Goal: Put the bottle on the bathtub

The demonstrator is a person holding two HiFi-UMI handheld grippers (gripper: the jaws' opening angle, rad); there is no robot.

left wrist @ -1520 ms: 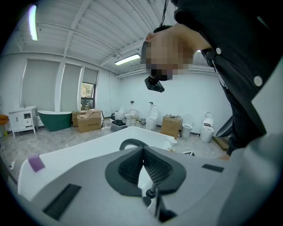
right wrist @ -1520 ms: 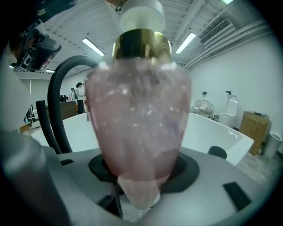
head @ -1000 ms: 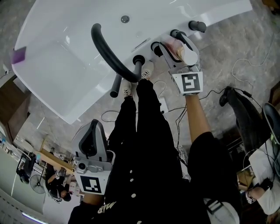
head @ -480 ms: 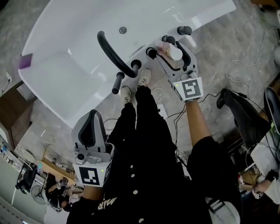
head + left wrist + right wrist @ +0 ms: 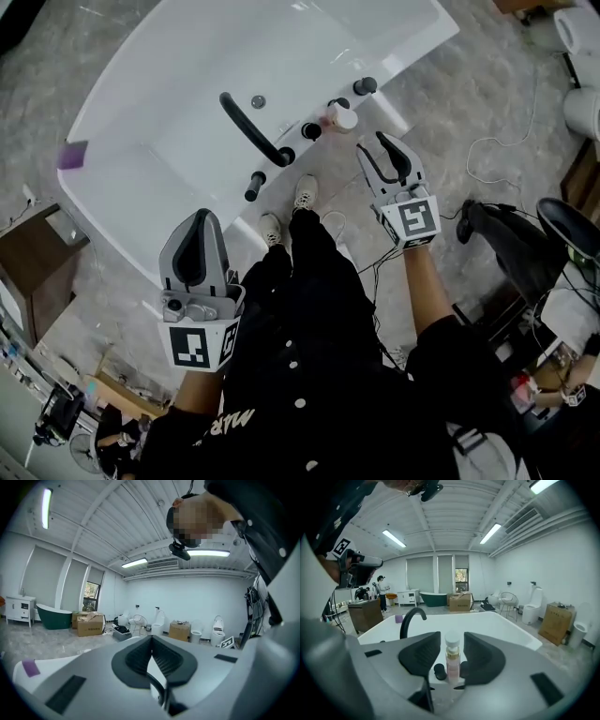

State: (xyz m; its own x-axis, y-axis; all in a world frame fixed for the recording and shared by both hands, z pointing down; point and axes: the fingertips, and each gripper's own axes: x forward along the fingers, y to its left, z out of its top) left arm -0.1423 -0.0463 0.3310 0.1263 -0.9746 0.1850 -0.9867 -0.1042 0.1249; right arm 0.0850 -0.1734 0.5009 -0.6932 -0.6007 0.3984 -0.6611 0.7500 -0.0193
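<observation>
- A white glossy bathtub fills the upper half of the head view, standing on a grey marbled floor.
- The left gripper, grey with dark pads, hangs over the near side of the tub, well apart from the bottle. Its fingers are pressed together at the tips, with nothing between them.
- The right gripper hangs just off the tub's near rim. Its fingers stand apart and have just been closing, with nothing between them.
- A black curved faucet arches over the basin from the near rim.
- A pale pink bottle with a gold collar and a white cap stands upright on the tub's rim ledge. It is beyond the right gripper's fingertips and clear of them. In the right gripper view it lines up with the gap between the two pads, but neither pad touches it.
- Two round black knobs flank the bottle on the ledge: one on the faucet side, one on the other side.
- A small purple block sits on the far end of the rim.
</observation>
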